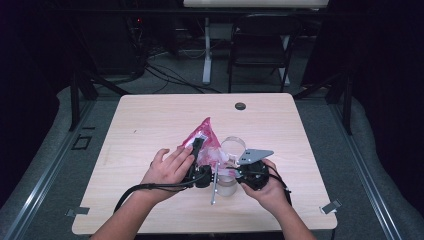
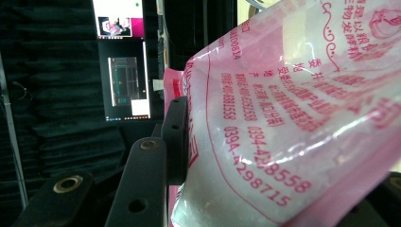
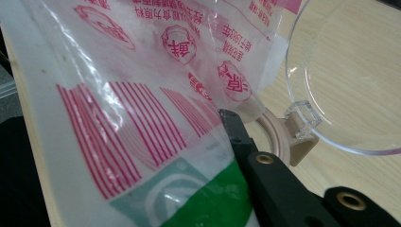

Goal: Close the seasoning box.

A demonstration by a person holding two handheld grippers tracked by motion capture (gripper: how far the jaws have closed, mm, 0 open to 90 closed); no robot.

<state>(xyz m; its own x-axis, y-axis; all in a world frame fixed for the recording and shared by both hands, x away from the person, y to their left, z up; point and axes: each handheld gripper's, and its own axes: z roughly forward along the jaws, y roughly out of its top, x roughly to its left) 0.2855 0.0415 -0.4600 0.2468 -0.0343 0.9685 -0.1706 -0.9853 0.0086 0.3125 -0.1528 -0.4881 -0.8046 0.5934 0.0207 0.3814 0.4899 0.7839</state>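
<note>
A pink-printed clear plastic bag (image 1: 206,136) of white powder stands tilted over the middle of the table. My left gripper (image 1: 199,146) is shut on it; in the left gripper view one black finger (image 2: 175,135) presses the bag (image 2: 283,118) from the left. My right gripper (image 1: 229,169) is shut on the bag's lower corner, and its finger (image 3: 235,128) lies against the film (image 3: 142,94). Just under the bag stands a clear jar (image 1: 227,186). Its round flip lid (image 1: 233,147) is swung open, also seen close up as the lid (image 3: 350,71) on a beige hinge (image 3: 295,135).
A thin metal rod (image 1: 214,187) leans by the jar. A black round plug (image 1: 240,106) sits in the wooden table (image 1: 150,125) near its far edge. A dark chair (image 1: 260,45) and a white desk leg (image 1: 206,50) stand beyond the table.
</note>
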